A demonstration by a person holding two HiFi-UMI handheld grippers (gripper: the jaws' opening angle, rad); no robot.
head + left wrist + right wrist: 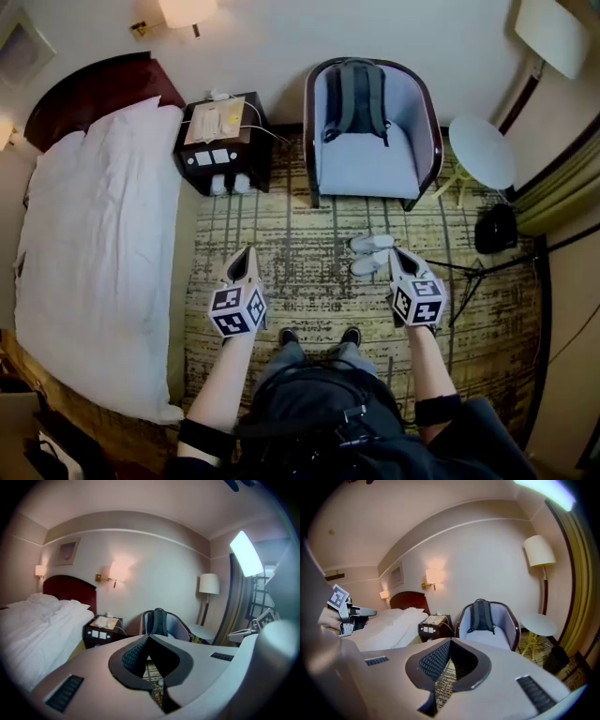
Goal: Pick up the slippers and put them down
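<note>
Clearly, the slippers (pixel 372 253) lie crosswise just beside the right gripper's (pixel 397 254) closed, empty fingers (pixel 404 266); the left gripper (pixel 247 254), also closed, is farther.

Open carpet (pixel 300 281), frame centre: free lane; slippers (pixel 371 253) lie centre-right. Obstacles: bed (pixel 94 244), left edge; nightstand (pixel 223 141), upper centre-left; armchair (pixel 370 159) w/ backpack (pixel 356 98), upper centre; round table (pixel 482 150) & black bag (pixel 495 228), upper right.

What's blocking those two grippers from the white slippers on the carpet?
Nothing visible. The slippers lie on open carpet before the armchair; the right gripper is just beside them, the left gripper farther off across bare carpet.
</note>
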